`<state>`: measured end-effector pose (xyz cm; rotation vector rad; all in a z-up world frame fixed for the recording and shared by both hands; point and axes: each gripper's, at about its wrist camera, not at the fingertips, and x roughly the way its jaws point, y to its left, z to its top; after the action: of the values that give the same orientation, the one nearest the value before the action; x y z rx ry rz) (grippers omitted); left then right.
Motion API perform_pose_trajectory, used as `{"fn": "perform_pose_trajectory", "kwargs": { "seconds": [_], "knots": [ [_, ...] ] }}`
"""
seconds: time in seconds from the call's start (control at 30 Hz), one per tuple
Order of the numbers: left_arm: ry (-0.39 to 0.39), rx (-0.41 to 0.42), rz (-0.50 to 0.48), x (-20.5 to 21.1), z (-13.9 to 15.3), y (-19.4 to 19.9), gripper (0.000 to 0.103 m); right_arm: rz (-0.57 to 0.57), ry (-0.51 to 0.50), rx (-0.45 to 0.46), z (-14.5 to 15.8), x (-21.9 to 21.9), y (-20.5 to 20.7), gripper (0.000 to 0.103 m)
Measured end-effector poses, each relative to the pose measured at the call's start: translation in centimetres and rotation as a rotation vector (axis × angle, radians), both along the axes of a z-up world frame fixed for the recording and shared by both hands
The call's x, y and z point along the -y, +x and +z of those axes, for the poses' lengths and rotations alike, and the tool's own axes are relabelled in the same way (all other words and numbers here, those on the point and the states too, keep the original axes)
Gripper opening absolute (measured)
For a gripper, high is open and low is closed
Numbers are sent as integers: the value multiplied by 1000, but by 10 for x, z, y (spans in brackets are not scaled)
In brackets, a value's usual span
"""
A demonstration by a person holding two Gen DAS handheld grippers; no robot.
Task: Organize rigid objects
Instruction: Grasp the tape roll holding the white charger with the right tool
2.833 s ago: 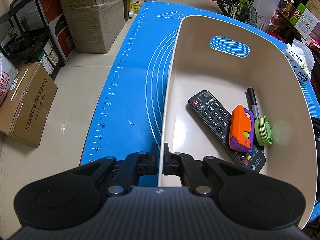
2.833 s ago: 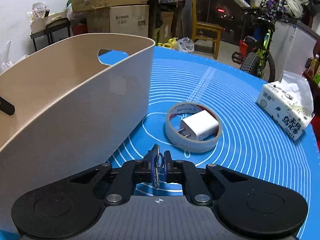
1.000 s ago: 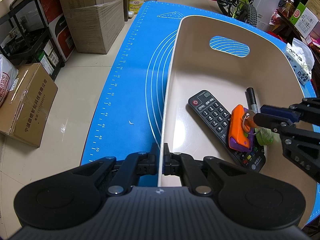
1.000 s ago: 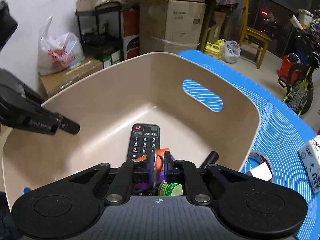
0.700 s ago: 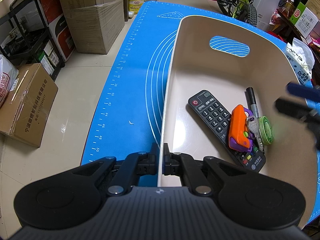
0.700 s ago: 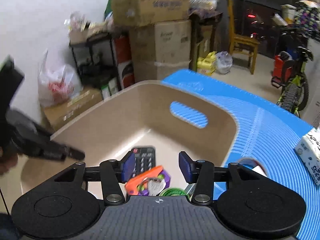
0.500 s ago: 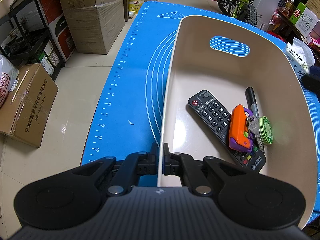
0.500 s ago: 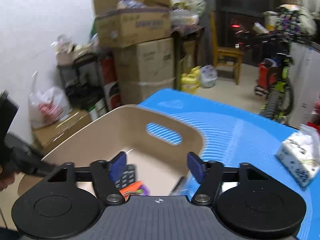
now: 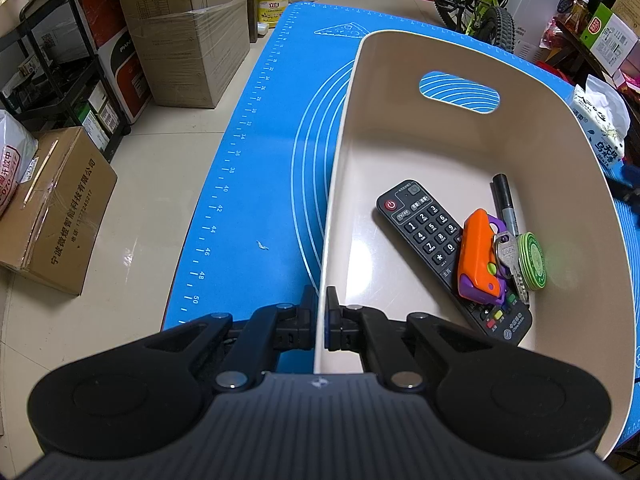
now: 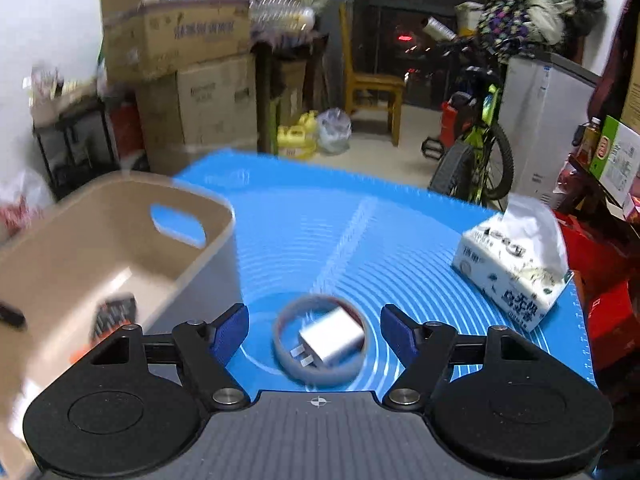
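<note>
My left gripper [image 9: 321, 312] is shut on the near rim of the beige bin [image 9: 440, 128]. Inside the bin lie a black remote [image 9: 424, 232], an orange and purple toy [image 9: 478, 258], a key [image 9: 507, 258], a green disc [image 9: 531, 260] and a black marker [image 9: 503, 200]. My right gripper [image 10: 314, 330] stands open above the blue mat [image 10: 360, 232], with nothing between its fingers. Below it a white charger [image 10: 332, 340] lies inside a grey tape ring [image 10: 320, 376]. The bin [image 10: 100, 248] is to its left.
A tissue box [image 10: 516, 276] sits on the mat's right side. Cardboard boxes [image 9: 188, 36], a black shelf cart [image 9: 52, 80] and a bicycle [image 10: 476, 152] stand on the floor around the table. The mat's left edge [image 9: 224, 184] drops to the floor.
My right gripper opened and dropped the key into the bin beside the orange toy. It then swung right, out of the bin, to above the tape ring and charger. The left gripper stayed put.
</note>
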<state>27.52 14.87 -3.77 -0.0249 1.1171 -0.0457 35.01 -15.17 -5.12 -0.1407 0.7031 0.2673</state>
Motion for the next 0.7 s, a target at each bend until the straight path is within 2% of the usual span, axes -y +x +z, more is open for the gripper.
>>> {"fn": "perform_pose_trajectory", "kwargs": {
  "seconds": [0.3, 0.53, 0.7],
  "knots": [
    [3, 0, 0, -1, 0, 0, 5, 93, -77, -69, -32, -28, 14, 65],
    [3, 0, 0, 0, 0, 0, 5, 119, -121, -98, -47, -39, 22, 51],
    [1, -1, 0, 1, 0, 0, 5, 108, -113, -89, -50, -41, 22, 49]
  ]
}}
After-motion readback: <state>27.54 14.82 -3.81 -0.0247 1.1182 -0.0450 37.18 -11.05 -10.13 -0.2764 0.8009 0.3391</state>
